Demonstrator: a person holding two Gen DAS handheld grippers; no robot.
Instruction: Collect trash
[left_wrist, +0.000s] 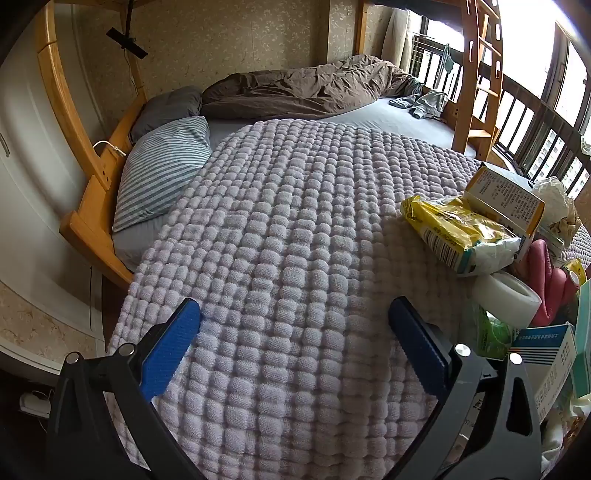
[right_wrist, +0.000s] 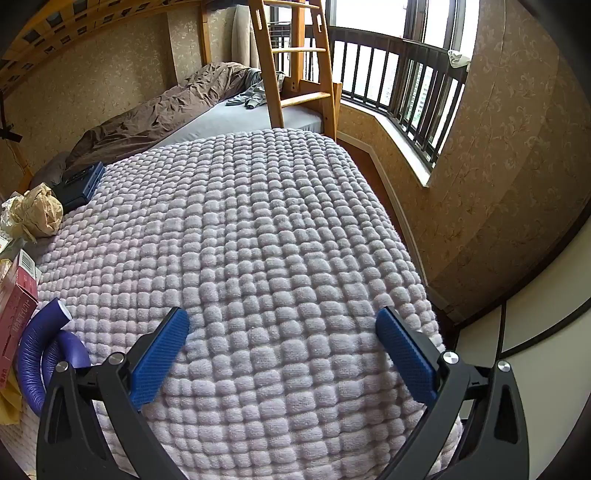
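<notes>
Yellow packet leans against upright carton on blanket.

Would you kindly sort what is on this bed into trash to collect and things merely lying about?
Trash to collect:
- yellow wrapper
- crumpled brown paper
- open orange-and-white carton
- red box

Lying about:
- striped pillow
- brown duvet
- knobbly blanket
- tape roll, probably
- purple tube, probably
</notes>
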